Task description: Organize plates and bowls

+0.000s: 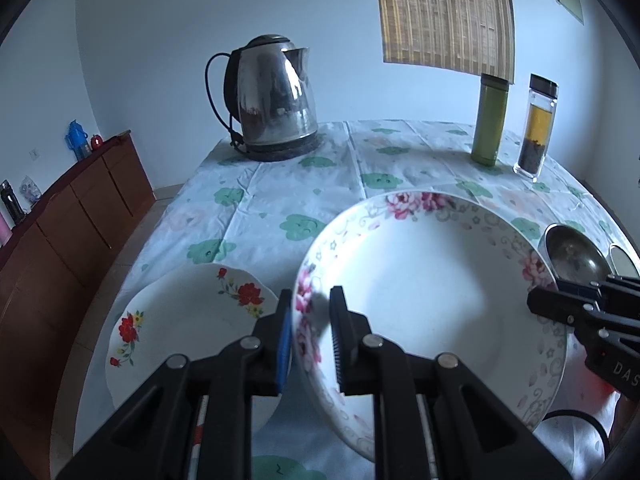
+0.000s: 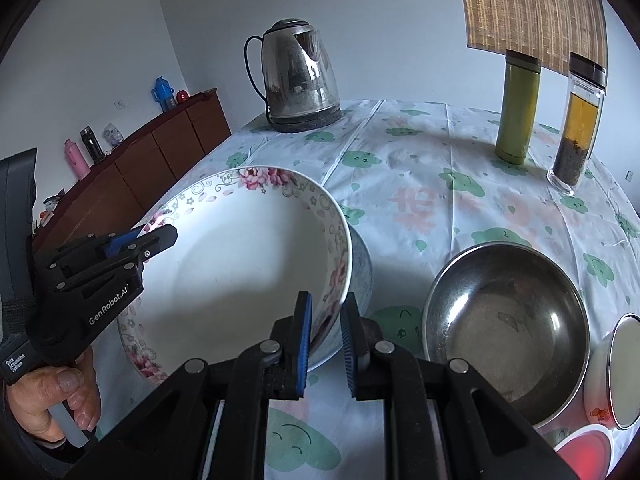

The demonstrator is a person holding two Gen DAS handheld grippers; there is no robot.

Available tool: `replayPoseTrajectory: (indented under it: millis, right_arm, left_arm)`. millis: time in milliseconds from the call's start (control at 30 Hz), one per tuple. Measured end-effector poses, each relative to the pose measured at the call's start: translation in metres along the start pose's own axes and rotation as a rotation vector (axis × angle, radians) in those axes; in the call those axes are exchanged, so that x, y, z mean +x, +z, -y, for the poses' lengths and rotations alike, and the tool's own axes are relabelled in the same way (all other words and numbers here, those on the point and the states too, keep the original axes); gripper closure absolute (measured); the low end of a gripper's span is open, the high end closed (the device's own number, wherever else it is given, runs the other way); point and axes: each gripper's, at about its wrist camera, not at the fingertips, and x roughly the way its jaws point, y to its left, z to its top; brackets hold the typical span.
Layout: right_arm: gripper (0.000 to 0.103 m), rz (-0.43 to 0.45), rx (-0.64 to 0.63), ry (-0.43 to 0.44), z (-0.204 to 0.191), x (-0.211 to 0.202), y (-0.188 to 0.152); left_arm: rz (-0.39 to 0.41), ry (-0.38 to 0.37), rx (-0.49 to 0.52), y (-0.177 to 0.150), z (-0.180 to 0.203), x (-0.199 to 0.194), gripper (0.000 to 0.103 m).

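Note:
A large white plate with pink flowers (image 1: pixel 420 288) (image 2: pixel 240 268) is held tilted above the table by both grippers. My left gripper (image 1: pixel 310 308) is shut on its left rim; it also shows in the right wrist view (image 2: pixel 154 240). My right gripper (image 2: pixel 326 316) is shut on its right rim; it also shows in the left wrist view (image 1: pixel 560 300). A white plate with red flowers (image 1: pixel 180 320) lies on the table to the left. A steel bowl (image 2: pixel 508 328) (image 1: pixel 576 256) stands to the right.
A kettle (image 1: pixel 272 104) (image 2: pixel 298 76) stands at the table's far left, a green flask (image 1: pixel 490 120) (image 2: pixel 516 108) and a tea bottle (image 1: pixel 536 128) (image 2: pixel 576 124) at the far right. A small metal cup (image 2: pixel 624 372) stands beside the steel bowl. A wooden sideboard (image 1: pixel 80 208) lines the left wall.

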Motion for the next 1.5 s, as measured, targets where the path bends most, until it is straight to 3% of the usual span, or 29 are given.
replayPoseTrajectory:
  millis: [500,1500]
  right_arm:
    - [0.087,-0.017,0.011,-0.041,0.004,0.018,0.003]
    - [0.087,-0.002,0.002,-0.102,0.002,0.022,0.005]
  left_arm:
    - [-0.009,-0.005,-0.003,0.006,0.003,0.022,0.089]
    - [0.006,-0.029,-0.006,0.009,0.006,0.031,0.089]
